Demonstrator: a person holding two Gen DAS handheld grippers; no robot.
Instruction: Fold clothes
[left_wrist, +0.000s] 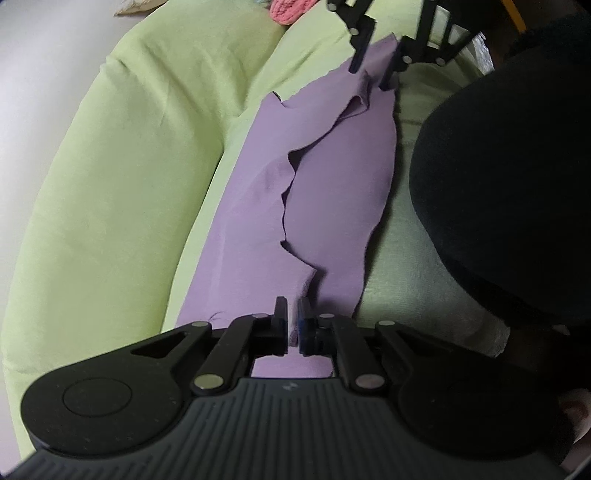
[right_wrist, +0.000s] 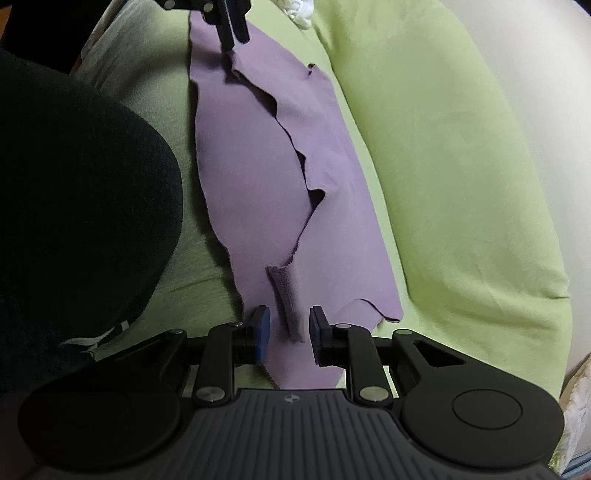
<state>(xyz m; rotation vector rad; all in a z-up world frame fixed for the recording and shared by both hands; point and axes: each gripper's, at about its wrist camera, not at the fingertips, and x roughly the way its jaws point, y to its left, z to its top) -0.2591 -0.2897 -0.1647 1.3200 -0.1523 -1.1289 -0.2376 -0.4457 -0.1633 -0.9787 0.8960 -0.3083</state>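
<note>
Green sofa cushions (left_wrist: 110, 166) carry a purple cloth (left_wrist: 332, 184), folded lengthwise along the seat beside a dark-clothed knee (left_wrist: 498, 184). Left gripper (left_wrist: 292, 325): jaws nearly together, pinching one end of the cloth. Right gripper (right_wrist: 289, 326) at the far end: jaws apart, a raised fold of cloth standing loose between them, pads clear of it.

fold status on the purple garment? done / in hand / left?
Done: purple garment lies doubled lengthwise on the green cushion, its top layer's edge wavy. In hand: left gripper looks pinched on one end; right gripper is open, a hem standing free between its jaws. Left: any crosswise folds and smoothing.
</note>
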